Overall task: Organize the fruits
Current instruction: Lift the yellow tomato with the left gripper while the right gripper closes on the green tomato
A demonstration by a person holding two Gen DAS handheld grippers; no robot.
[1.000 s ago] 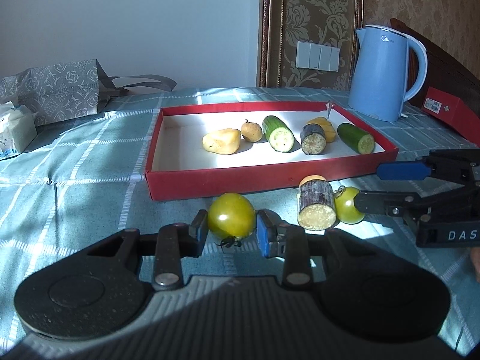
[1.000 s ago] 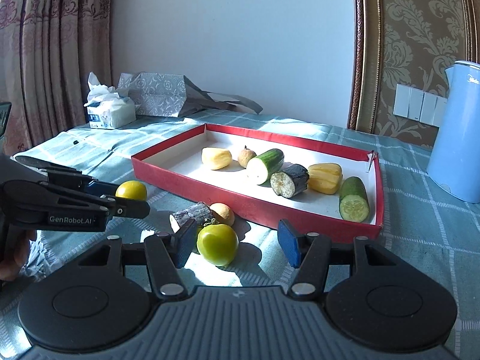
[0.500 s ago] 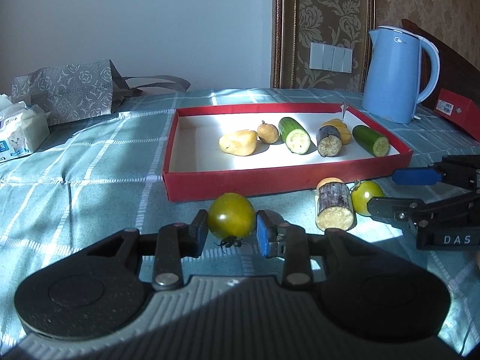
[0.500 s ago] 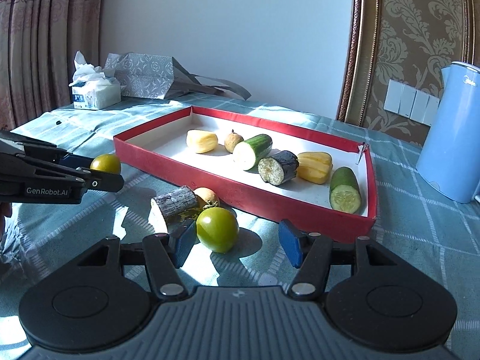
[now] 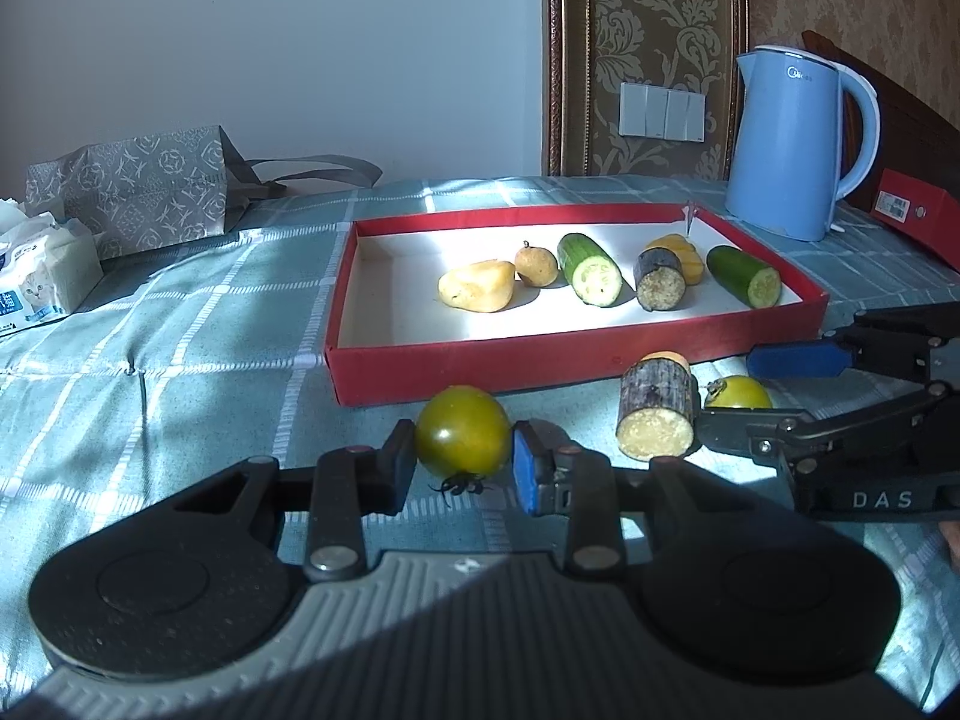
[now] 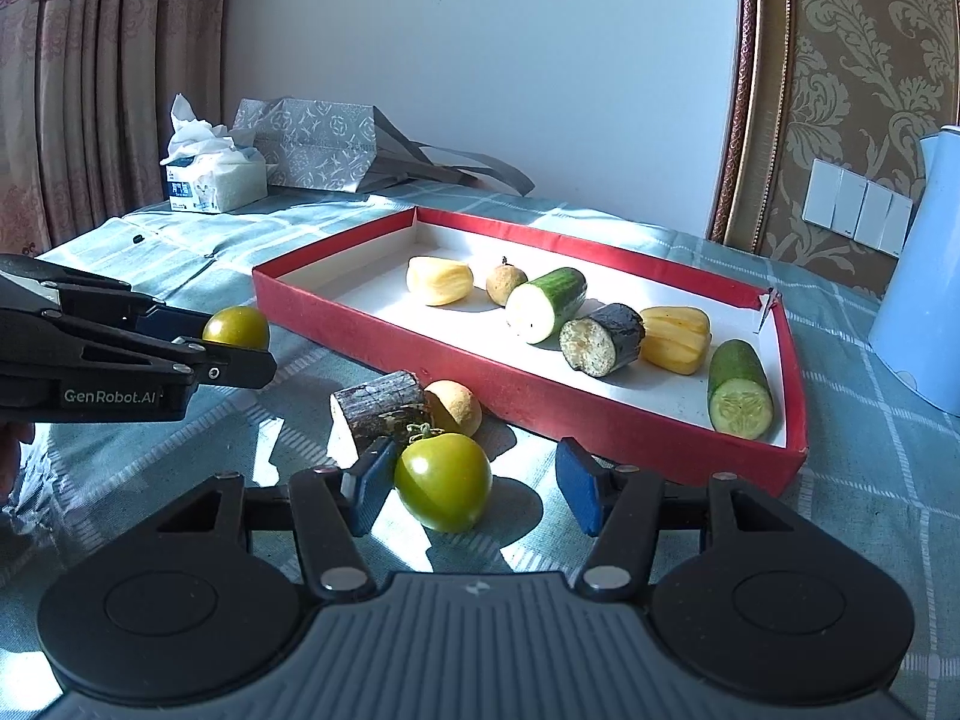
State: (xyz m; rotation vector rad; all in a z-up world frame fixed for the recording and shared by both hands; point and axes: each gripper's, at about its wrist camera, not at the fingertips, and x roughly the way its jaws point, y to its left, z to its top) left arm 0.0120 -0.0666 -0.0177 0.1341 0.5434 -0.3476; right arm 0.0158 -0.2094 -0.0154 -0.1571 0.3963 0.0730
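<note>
On the teal checked tablecloth (image 5: 180, 324), the left gripper (image 5: 463, 465) clamps one round green tomato (image 5: 462, 441). The right gripper (image 6: 474, 489), jaws just narrowing, straddles another green tomato (image 6: 444, 489), not yet pinched; next, close and carry both to the red cardboard tray (image 6: 456, 369) beyond.

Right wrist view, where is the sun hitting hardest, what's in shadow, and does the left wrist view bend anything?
Right wrist view: sunlight washes out the white floor of the red tray; the green tomato glints and casts a dark shadow to its right; the curtain side is dim. Left wrist view: the fisheye bows the kettle and wall frame; the near tablecloth lies in shade.
</note>
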